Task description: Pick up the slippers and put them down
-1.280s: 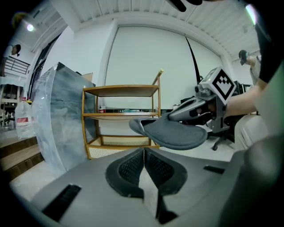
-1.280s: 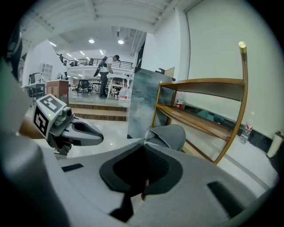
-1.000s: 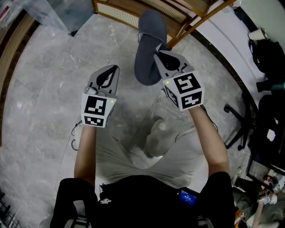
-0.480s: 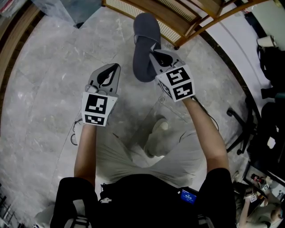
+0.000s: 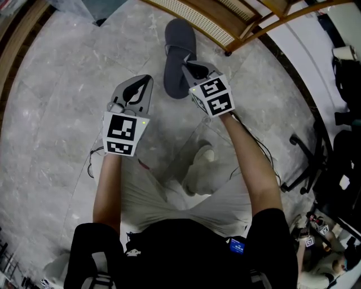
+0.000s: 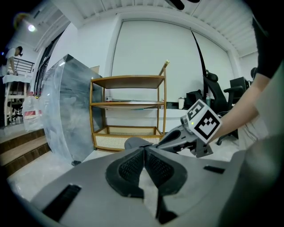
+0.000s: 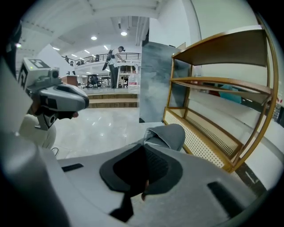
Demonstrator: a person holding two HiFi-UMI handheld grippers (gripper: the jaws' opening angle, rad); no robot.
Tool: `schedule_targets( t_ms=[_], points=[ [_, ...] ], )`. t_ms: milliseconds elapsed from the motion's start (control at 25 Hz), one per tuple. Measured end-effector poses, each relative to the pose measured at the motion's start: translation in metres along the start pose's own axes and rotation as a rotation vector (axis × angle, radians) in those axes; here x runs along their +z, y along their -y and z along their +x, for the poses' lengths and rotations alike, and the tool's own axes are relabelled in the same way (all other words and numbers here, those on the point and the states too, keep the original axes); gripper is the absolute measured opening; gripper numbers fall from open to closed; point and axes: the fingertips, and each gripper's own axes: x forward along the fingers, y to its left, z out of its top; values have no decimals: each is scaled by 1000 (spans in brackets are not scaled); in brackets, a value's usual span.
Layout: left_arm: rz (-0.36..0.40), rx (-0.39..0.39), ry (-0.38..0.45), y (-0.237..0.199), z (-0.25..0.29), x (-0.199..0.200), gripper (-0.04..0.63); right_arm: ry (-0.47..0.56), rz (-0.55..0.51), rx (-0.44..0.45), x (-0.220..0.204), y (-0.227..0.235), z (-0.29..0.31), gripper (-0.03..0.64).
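Lower than a second ago, the grey slipper point(image 5: 179, 53) hangs close over the floor point(image 5: 62, 107) by the far shelf point(image 5: 198, 16), clamped in your right gripper point(image 5: 187, 68). Your left gripper point(image 5: 145, 83) is closed on nothing. You're at the putting-down step: settle its sole, then let go.

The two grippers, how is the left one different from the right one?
The right gripper is shut on the grey slipper; the left gripper is shut on nothing. The right gripper reaches further forward, close to the wooden shelf; the left gripper hangs further back over the floor. Each carries a marker cube.
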Motion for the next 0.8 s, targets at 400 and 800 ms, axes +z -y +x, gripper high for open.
schedule_targets(
  t_ms=[400, 800],
  points=[
    [-29, 9, -23, -4, -2, -23, 6, -118, 42, 55, -58, -32, 33, 5],
    [-13, 5, -39, -6, -2, -33, 6, -223, 101, 105, -109, -57, 50, 5]
  ],
)
